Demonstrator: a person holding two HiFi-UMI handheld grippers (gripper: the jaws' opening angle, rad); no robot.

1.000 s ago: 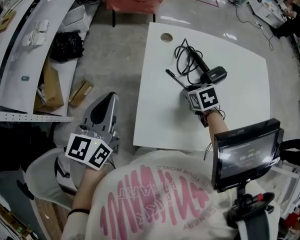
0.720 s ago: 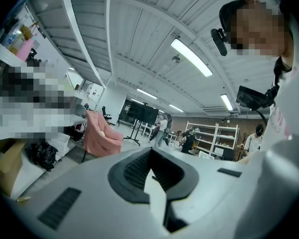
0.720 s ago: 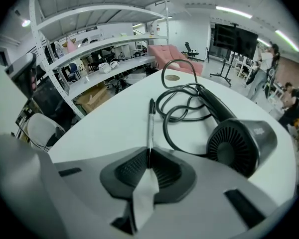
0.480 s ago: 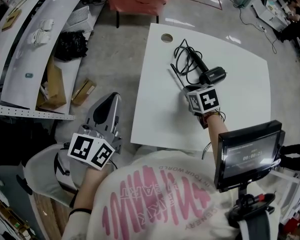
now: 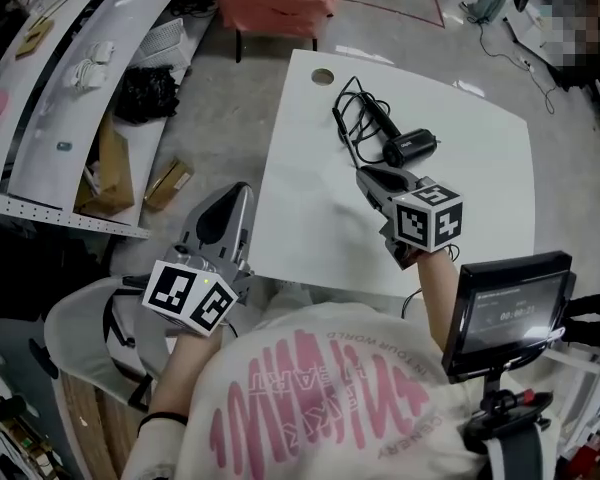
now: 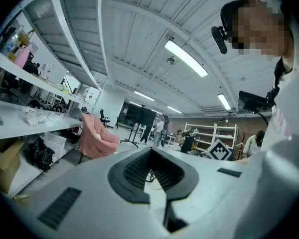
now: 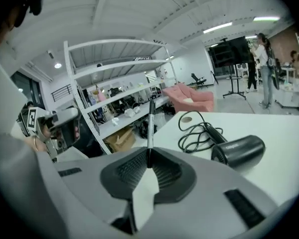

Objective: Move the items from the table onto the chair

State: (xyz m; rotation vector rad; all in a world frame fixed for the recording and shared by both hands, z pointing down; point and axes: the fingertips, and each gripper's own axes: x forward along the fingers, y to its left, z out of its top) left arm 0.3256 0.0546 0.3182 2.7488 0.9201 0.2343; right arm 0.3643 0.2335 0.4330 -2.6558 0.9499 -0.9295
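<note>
Right gripper (image 7: 148, 164) jaws just closed, clamped on black marker (image 7: 150, 123), held above white desk (image 5: 480, 198), hair dryer (image 7: 239, 152) with coiled cord on desk, left gripper (image 6: 151, 173) jaws together, empty

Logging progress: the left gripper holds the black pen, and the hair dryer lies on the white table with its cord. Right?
Not the left: the right gripper holds the black pen, jaws just closed on it, as the right gripper view shows. The left gripper is empty. The hair dryer does lie on the white table with its cord.
</note>
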